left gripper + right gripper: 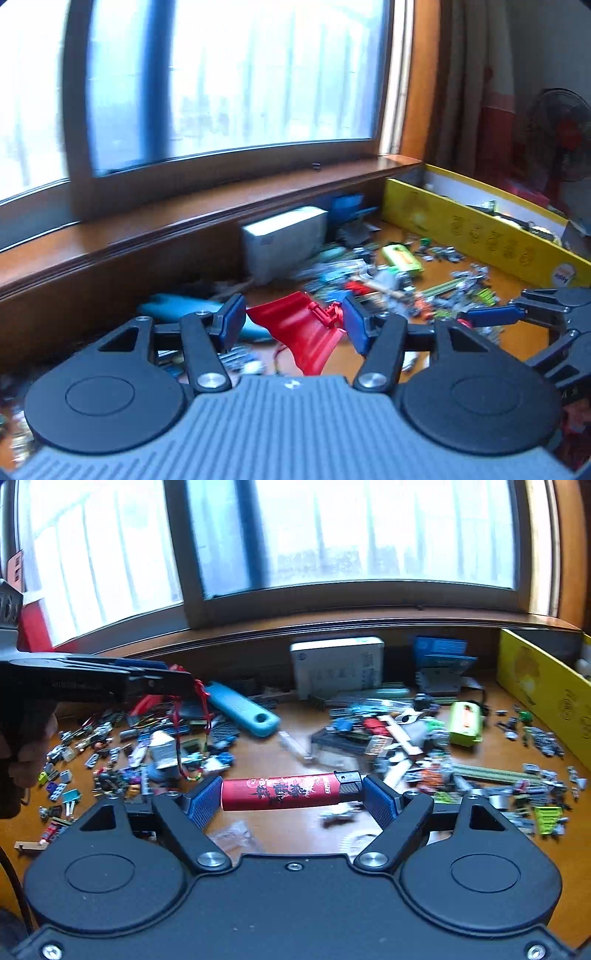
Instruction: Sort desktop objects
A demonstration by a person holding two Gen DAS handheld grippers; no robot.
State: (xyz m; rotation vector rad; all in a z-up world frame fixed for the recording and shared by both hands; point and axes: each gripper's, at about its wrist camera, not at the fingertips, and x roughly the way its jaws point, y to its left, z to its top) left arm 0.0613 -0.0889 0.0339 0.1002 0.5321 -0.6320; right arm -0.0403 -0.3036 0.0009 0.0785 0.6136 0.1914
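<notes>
My right gripper [291,796] is shut on a red lighter [284,792] with a black cap, held crosswise by its two ends above the desk. My left gripper [293,320] holds a red plastic piece [303,328] between its blue pads, with a red cord hanging from it [177,731]. It shows side-on at the left of the right wrist view [159,681]. The right gripper's blue fingers [491,315] show at the right of the left wrist view. Small parts lie scattered over the wooden desk [288,753].
A yellow box [480,229] stands at the right. A white box [338,664], blue packets [439,651], a teal utility knife [242,709] and a green case [465,722] lie near the sill under the window.
</notes>
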